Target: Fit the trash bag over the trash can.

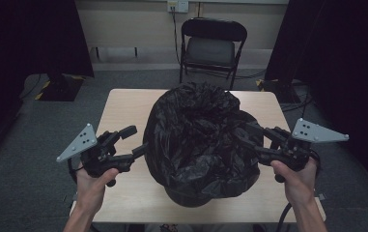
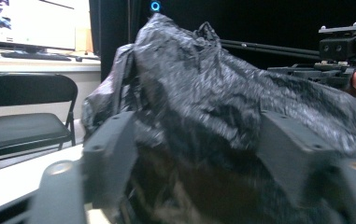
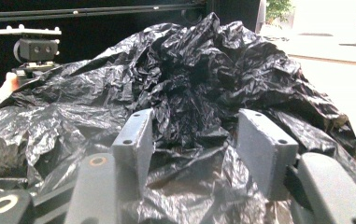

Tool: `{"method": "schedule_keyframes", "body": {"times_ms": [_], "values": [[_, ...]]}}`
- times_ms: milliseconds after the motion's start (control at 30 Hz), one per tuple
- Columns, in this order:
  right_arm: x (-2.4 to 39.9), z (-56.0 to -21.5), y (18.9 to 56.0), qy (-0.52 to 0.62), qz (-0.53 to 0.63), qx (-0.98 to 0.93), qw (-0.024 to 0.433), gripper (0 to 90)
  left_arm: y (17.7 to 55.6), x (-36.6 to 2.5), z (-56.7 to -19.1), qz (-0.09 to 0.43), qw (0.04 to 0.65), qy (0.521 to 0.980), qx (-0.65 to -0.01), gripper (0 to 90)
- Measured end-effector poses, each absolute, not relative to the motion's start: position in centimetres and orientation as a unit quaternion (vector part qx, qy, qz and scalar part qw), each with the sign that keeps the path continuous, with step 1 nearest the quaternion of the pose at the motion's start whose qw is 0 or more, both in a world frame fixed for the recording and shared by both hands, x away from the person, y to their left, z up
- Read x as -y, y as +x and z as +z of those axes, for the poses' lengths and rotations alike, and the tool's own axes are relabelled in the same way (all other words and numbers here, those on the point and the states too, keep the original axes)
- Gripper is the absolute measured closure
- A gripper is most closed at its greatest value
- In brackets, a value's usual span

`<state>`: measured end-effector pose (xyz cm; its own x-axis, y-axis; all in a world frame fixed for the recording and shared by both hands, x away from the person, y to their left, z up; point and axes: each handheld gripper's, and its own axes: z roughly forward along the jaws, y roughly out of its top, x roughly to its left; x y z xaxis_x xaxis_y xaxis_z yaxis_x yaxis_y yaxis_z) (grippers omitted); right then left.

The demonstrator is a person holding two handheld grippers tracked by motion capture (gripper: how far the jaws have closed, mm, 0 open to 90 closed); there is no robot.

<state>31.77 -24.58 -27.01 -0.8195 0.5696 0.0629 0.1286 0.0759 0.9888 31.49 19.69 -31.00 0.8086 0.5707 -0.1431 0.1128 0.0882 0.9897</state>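
Observation:
A crumpled black plastic bag (image 1: 196,130) stands in a tall heap at the middle of the light wooden table (image 1: 123,104), its mouth gaping upward. My left gripper (image 1: 134,140) is at the bag's left side, jaws apart, the lower jaw touching the film. In the left gripper view the bag (image 2: 203,93) fills the space between the spread jaws of that gripper (image 2: 196,126). My right gripper (image 1: 247,135) reaches into the bag's right rim. In the right gripper view, crinkled film (image 3: 189,93) lies between and under that gripper's (image 3: 194,119) separated jaws, which do not pinch it.
A black folding chair (image 1: 210,46) stands beyond the table's far edge, with cables on the grey carpet near it. Dark curtains hang at both sides. Bare tabletop shows to the left and right of the bag and along the near edge.

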Motion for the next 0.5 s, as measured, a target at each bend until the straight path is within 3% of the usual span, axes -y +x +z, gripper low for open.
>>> {"method": "schedule_keyframes", "body": {"times_ms": [100,233,333,367,400,467,500], "values": [[24.7,-27.3,31.8,0.251,0.634,-0.711,0.173,44.6,32.2,-19.0,-31.0,0.165,0.687,0.656,-0.267,15.5],[24.8,-27.6,31.8,0.255,0.632,-0.712,0.169,44.5,32.7,-18.4,-31.4,0.146,0.679,0.668,-0.268,16.5],[24.9,-27.8,31.9,0.256,0.631,-0.713,0.168,44.5,32.8,-18.4,-31.6,0.128,0.683,0.671,-0.258,35.0],[24.9,-27.8,31.9,0.258,0.632,-0.711,0.167,44.5,32.7,-18.4,-31.6,0.131,0.683,0.670,-0.261,35.0],[25.0,-27.9,31.9,0.258,0.633,-0.711,0.166,44.5,32.4,-18.8,-31.5,0.147,0.682,0.667,-0.261,47.5],[25.0,-27.9,31.8,0.258,0.633,-0.711,0.167,44.3,32.3,-19.5,-31.5,0.131,0.691,0.661,-0.261,66.7],[25.0,-27.9,31.8,0.259,0.632,-0.711,0.166,44.3,32.2,-19.8,-31.6,0.129,0.692,0.661,-0.260,68.9]]}}
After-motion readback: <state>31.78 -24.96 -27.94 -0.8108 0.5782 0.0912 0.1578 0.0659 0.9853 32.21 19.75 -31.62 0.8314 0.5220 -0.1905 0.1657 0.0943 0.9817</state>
